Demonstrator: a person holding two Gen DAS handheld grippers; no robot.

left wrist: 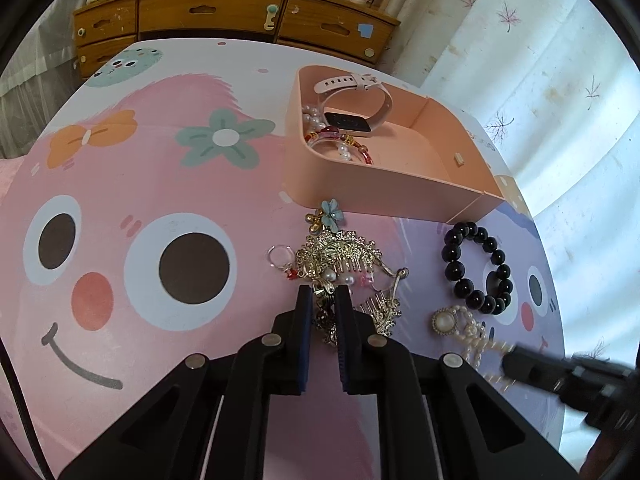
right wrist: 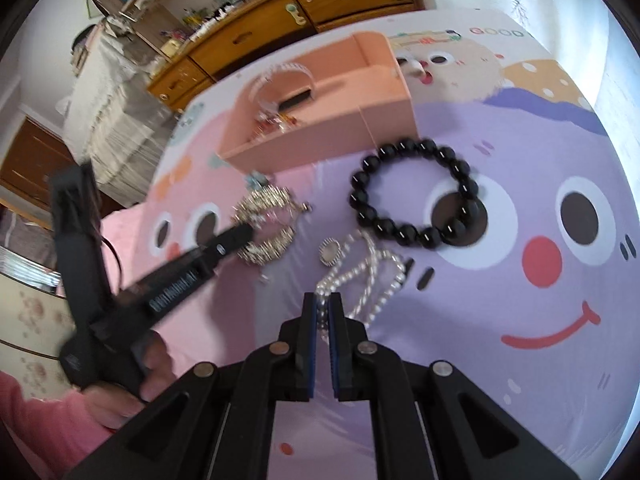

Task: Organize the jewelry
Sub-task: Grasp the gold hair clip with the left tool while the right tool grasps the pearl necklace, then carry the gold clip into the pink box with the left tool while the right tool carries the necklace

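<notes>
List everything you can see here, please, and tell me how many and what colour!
box: one, peach, far side of the cartoon mat
watch: one, pale pink, inside the box
bead bracelets: a few, red and white, inside the box beside the watch
black bracelet: one, black, on the mat near the box
pearl necklace: one, white, on the mat
hair combs: tangled pile, gold, on the mat
ring: one, clear with red beads, left of the pile
drawers: one unit, brown, behind the mat
left gripper: black, shut on the hair combs
right gripper: black, shut on the pearl necklace
</notes>
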